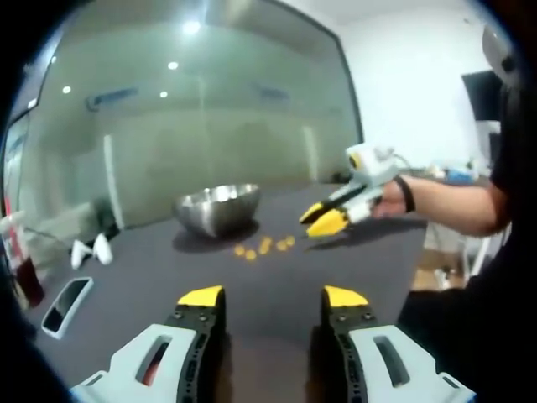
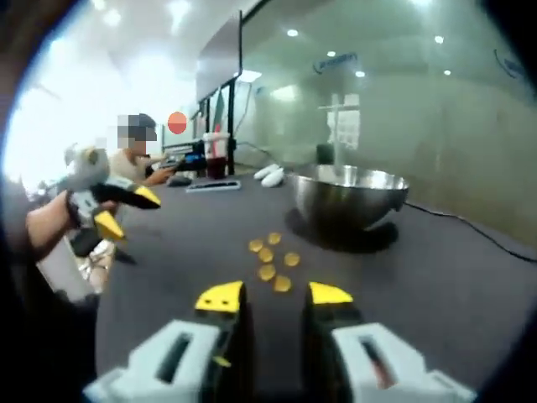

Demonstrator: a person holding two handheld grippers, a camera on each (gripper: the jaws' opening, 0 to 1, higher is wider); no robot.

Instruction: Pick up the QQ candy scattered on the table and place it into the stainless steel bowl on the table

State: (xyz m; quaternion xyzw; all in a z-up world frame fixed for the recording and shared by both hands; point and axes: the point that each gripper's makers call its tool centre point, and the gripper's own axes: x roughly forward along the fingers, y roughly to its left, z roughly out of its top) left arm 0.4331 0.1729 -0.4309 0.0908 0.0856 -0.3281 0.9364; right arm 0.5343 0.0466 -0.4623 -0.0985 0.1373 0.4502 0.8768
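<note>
Seen at centre of the left gripper view: a stainless steel bowl [image 1: 218, 208] on a dark table [image 1: 277, 281], with orange QQ candies [image 1: 262, 246] scattered just right of and below it. At bottom, the left gripper [image 1: 272, 295], jaws spread wide, holding nothing. At right of centre, the right gripper [image 1: 323, 218], hand-held above the candies, yellow tips parted.

In the right gripper view: bowl [image 2: 348, 196] upper right of centre, candies [image 2: 272, 258] mid-frame, right gripper [image 2: 274, 295] narrowly parted just below them. At far left, the left gripper [image 2: 122, 210], open.
</note>
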